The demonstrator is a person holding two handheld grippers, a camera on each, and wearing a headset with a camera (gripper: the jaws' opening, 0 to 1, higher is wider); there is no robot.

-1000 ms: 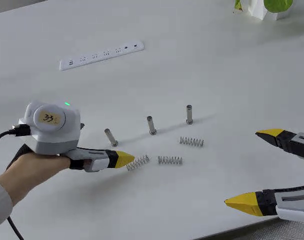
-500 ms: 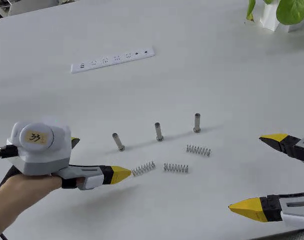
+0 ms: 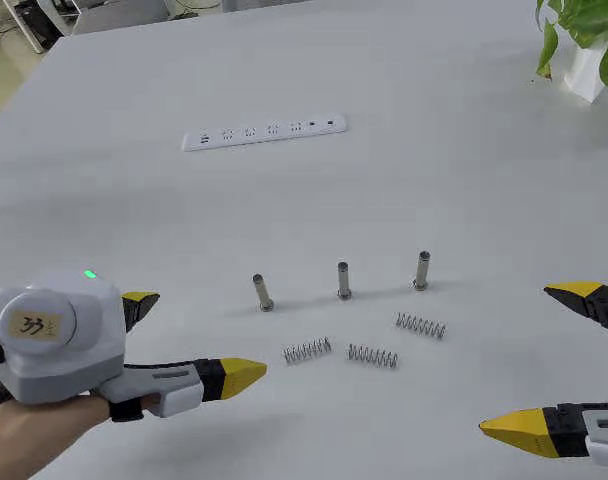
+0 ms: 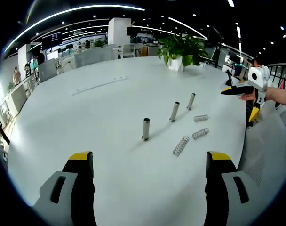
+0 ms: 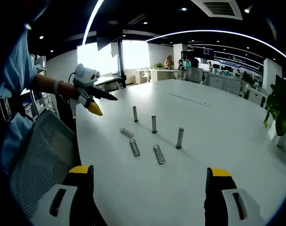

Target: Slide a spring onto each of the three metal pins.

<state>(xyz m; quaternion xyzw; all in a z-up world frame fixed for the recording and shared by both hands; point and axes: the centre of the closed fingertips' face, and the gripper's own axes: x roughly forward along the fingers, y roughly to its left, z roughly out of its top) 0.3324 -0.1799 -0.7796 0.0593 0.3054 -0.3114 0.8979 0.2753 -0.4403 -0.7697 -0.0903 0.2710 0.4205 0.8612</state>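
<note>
Three pins [image 3: 343, 281] stand in a row on the table [image 3: 434, 150], all bare. Three springs [image 3: 372, 355] lie flat just in front of them, each apart from its pin. No spring is on yet, so the step in hand looks like the first pick-up.

The left gripper [image 3: 210, 333] hovers at the left of the row, jaws wide apart with nothing between them. Its tips point toward the left spring [image 3: 307, 350], which lies near the lower tip without touching it. The right gripper [image 3: 514, 358] hangs off to the right, jaws likewise spread and empty, well apart from the springs.

Next, I judge, the left gripper must come down over the left spring and close across its coils without crushing them. It then has to tip the spring upright and line its bore over the left pin [image 3: 262, 293]. A thin spring lying flat may roll or skid away from the closing jaws.
</note>
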